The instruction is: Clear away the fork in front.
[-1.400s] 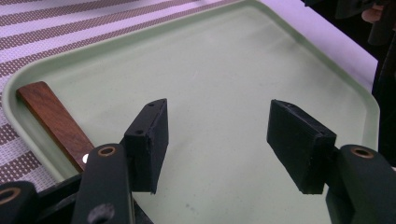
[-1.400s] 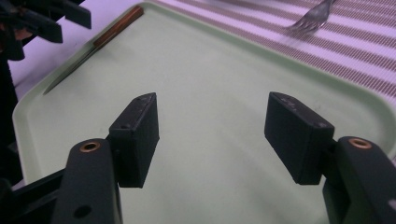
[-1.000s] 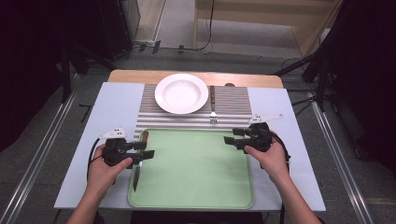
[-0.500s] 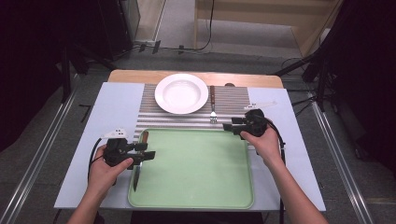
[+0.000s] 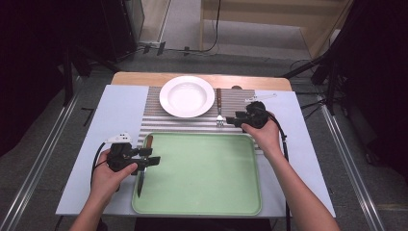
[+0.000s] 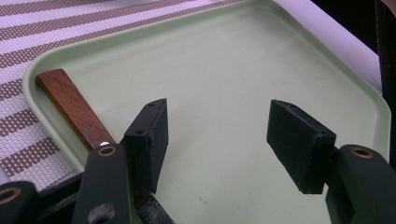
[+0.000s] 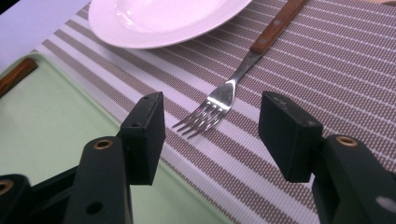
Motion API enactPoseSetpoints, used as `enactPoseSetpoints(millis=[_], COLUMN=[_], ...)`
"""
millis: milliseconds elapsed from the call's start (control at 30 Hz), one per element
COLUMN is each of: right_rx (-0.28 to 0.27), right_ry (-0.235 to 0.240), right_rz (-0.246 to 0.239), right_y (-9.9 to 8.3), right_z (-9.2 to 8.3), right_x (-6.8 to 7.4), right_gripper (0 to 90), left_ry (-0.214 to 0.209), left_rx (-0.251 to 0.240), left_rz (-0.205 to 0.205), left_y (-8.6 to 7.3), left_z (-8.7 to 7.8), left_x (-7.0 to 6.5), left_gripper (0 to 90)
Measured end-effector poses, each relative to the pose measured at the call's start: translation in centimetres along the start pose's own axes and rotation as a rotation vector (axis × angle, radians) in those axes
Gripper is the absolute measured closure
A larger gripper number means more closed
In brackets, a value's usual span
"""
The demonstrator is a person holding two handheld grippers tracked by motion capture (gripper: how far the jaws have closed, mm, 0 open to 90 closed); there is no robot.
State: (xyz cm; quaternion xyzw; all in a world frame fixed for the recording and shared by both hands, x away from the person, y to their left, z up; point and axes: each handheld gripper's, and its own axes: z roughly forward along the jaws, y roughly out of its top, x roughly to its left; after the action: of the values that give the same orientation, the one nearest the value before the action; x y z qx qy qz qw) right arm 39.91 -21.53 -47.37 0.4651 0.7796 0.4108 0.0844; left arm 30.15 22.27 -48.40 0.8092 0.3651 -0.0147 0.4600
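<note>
looking down on a table, a person holds a two-jaw gripper in each hand. the right gripper point(image 5: 230, 120) hovers over a striped placemat point(image 5: 240, 98), just beside the tines of a fork point(image 5: 219, 109). the fork lies flat on the placemat to the right of a white plate point(image 5: 186, 96), its wooden handle pointing away from the person. in the right gripper view its jaws stand spread with the fork's tines point(image 7: 205, 116) ahead of the gap, untouched; they have just been closing a little. the left gripper point(image 5: 153, 160) rests at the left edge of a green tray point(image 5: 202, 192), jaws spread and pinching nothing. a knife point(image 5: 143, 166) with a wooden handle point(image 6: 72, 107) lies in the tray along its left rim, passing under that gripper.
</note>
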Motion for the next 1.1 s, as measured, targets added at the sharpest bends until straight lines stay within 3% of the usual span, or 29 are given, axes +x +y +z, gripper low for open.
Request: enactPoseSetpoints(millis=[100, 467, 633, 900, 1100], right_rx=[0.001, 0.009, 0.008, 0.005, 0.008], right_ry=[-0.001, -0.041, -0.085, -0.092, -0.137], right_rz=[0.033, 0.025, 0.008, 0.058, 0.059], right_y=[0.6, 2.7, 3.6, 4.1, 4.5], right_z=[0.4, 2.6, 3.7, 6.1, 7.1], right_x=[-0.1, -0.3, -0.4, -0.8, -1.3], right_gripper=[40.8, 41.1, 41.4, 42.7, 44.8], left_ry=[0.008, 0.008, 0.009, 0.005, 0.005], left_rx=[0.009, 0.004, 0.003, 0.008, 0.008], left_rz=[0.001, -0.006, -0.002, -0.005, -0.006], left_y=[0.0, 0.0, 0.1, 0.1, 0.1], left_z=[0.0, -0.2, -0.4, -0.4, -0.4], left_x=[0.0, 0.2, 0.3, 0.3, 0.4], left_gripper=[38.5, 38.5, 38.5, 38.5, 38.5])
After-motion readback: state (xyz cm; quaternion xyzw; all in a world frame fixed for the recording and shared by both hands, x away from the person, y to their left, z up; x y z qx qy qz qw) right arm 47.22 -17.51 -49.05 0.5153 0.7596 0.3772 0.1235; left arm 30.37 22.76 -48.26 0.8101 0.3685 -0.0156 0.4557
